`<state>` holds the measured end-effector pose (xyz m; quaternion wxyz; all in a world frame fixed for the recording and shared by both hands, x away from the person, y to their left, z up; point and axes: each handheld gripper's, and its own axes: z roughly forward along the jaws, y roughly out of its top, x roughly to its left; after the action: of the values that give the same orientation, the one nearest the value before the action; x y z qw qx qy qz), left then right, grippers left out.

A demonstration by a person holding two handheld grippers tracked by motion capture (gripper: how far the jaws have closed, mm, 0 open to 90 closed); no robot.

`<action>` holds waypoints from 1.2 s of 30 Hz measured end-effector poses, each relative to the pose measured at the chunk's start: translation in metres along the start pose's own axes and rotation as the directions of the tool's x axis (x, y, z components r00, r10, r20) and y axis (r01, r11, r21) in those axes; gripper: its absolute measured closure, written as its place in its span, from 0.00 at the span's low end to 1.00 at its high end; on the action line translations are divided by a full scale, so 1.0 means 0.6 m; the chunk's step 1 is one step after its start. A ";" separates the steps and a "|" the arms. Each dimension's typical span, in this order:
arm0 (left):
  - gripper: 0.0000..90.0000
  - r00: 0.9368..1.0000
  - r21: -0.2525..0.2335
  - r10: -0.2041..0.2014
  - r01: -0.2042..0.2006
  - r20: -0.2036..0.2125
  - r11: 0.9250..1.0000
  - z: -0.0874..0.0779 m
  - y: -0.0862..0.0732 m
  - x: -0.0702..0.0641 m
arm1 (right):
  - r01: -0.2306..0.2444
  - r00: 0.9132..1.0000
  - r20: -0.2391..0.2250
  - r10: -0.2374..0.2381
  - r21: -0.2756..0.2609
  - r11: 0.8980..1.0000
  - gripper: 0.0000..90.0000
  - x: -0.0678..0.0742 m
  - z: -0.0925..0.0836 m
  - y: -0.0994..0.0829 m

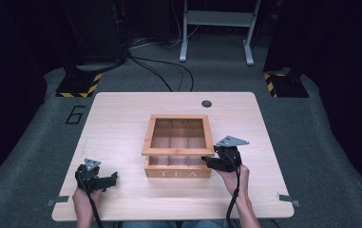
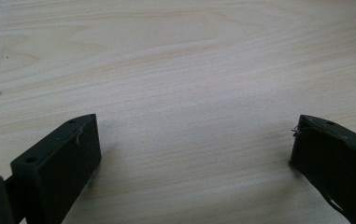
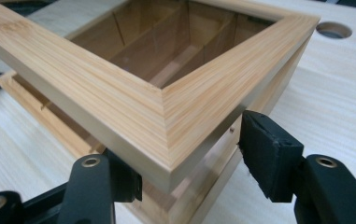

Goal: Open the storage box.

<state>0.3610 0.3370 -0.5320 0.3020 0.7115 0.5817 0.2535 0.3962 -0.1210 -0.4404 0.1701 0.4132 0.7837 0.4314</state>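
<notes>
A wooden tea box (image 1: 178,173) marked TEA stands mid-table, its dividers visible inside. Its frame lid (image 1: 177,152) is tilted up at the front, above the base. My right gripper (image 1: 208,163) is at the box's front right corner. In the right gripper view the lid (image 3: 119,88) corner sits between the jaws of the right gripper (image 3: 192,156): the left jaw reaches under the lid and the right pad (image 3: 264,149) stands beside the box wall. My left gripper (image 1: 113,178) rests at the front left, apart from the box. The left gripper (image 2: 194,140) is open over bare wood.
The light wooden table (image 1: 121,118) has a round cable hole (image 1: 206,103) at the back. Metal clips (image 1: 288,198) sit at its front corners. Grey carpet, cables and a white stand (image 1: 216,19) lie beyond the far edge.
</notes>
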 end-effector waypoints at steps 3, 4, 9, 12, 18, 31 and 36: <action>0.01 1.000 0.000 0.000 0.000 0.001 1.000 0.000 0.000 0.000 | 0.002 1.000 0.002 -0.002 0.014 1.000 0.49 0.001 0.000 -0.013; 0.01 1.000 0.000 -0.001 0.001 0.000 1.000 0.000 0.000 0.000 | -0.001 1.000 0.001 0.001 0.012 1.000 0.50 0.001 0.000 -0.017; 0.01 1.000 0.000 0.000 0.000 0.000 1.000 0.000 0.000 0.000 | 0.001 1.000 -0.001 -0.001 0.017 1.000 0.51 0.005 -0.005 -0.028; 0.01 1.000 -0.001 -0.001 0.001 -0.001 1.000 0.000 0.000 -0.001 | 0.005 1.000 -0.002 -0.005 0.031 1.000 0.52 0.008 -0.006 -0.033; 0.01 1.000 -0.001 -0.001 0.001 -0.001 1.000 0.000 0.000 -0.001 | 0.005 1.000 0.006 -0.005 0.047 0.999 0.52 0.011 -0.009 -0.044; 0.01 1.000 -0.001 -0.001 0.001 0.001 1.000 0.000 0.000 0.000 | 0.010 1.000 -0.027 -0.007 0.107 0.994 0.50 0.014 -0.011 -0.075; 0.01 1.000 -0.001 -0.001 0.001 0.000 1.000 0.000 0.000 0.000 | -0.019 1.000 -0.015 0.021 0.103 0.994 0.39 -0.003 -0.025 -0.096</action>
<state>0.3610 0.3369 -0.5320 0.3024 0.7111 0.5819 0.2535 0.3590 -0.1470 -0.4791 0.1379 0.4259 0.8020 0.3954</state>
